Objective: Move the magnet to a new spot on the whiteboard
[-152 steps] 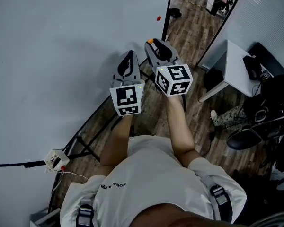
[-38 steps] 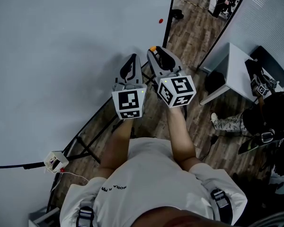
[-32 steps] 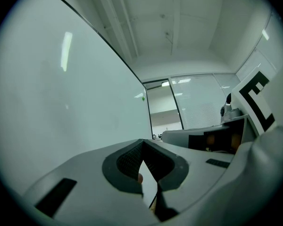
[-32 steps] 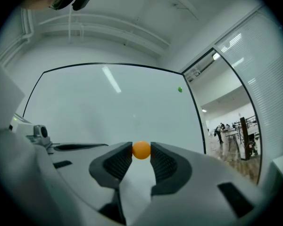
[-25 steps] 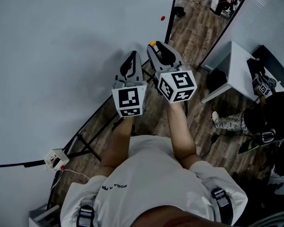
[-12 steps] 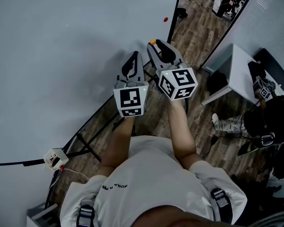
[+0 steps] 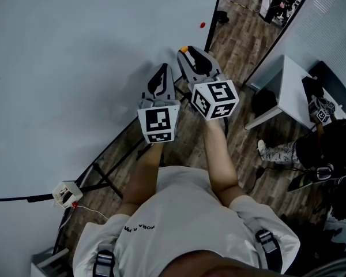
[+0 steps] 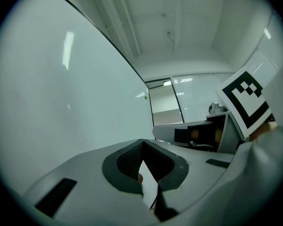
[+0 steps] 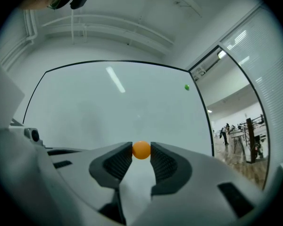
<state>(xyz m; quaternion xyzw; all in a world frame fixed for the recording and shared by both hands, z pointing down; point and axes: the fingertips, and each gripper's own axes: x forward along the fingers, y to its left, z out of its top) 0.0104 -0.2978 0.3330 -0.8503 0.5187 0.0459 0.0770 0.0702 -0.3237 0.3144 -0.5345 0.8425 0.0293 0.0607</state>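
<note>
A small orange magnet [image 9: 141,150] sits pinched between the tips of my right gripper [image 9: 141,152], which is shut on it. In the head view the magnet [image 7: 184,49] shows at that gripper's front end [image 7: 187,53], close to the whiteboard [image 7: 75,68] near its right edge. My left gripper [image 7: 161,69] hangs just left of the right one, its jaws closed tip to tip with nothing held [image 8: 142,142]. A small red magnet [image 7: 202,25] sticks to the board further up near the frame. In the right gripper view a green dot [image 9: 187,87] sits on the board [image 9: 108,107].
The whiteboard's black stand legs [image 7: 106,175] spread over the wooden floor below my arms. A white box with wires [image 7: 64,194] lies by the stand. At the right are a white table [image 7: 288,82] and another person with a gripper [image 7: 320,111].
Both grippers stay almost where they were, the right one keeping the orange magnet. Only the head view shifts slightly.
</note>
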